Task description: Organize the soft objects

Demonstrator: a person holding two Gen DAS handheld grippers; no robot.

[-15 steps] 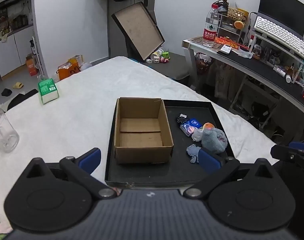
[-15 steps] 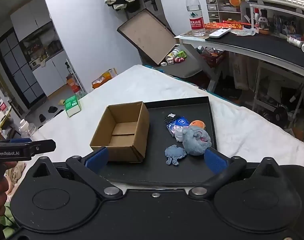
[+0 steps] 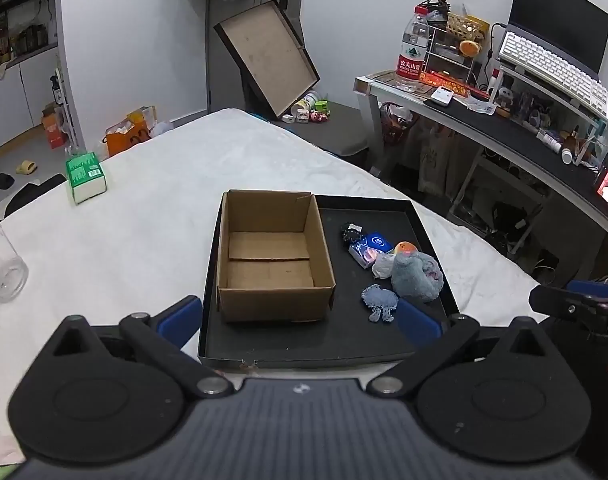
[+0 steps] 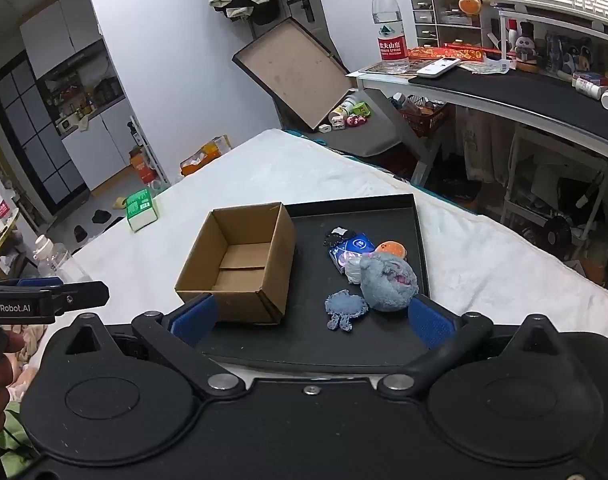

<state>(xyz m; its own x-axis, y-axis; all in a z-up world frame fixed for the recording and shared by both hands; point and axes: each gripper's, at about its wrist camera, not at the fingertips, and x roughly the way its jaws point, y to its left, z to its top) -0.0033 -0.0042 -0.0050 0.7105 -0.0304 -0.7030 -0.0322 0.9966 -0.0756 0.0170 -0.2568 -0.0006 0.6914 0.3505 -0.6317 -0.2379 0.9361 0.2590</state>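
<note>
- starting point, by the look of it: the open brown cardboard box (image 3: 270, 256) sits empty on the left half of the shallow black tray (image 3: 384, 344), so nothing is sorted yet.
- the soft things all lie at three o'clock of the box: a grey plush ball (image 4: 388, 282), a flat blue-grey knitted patch (image 4: 344, 308) just at its seven o'clock, and small packets with an orange toy (image 4: 391, 249) behind them.
- the left gripper (image 3: 300, 320) and right gripper (image 4: 311, 320) both hang spread wide, pinching nothing, short of the tray's near edge.
- against half a second ago nothing on the tray has shifted; both views are almost unchanged.
</note>
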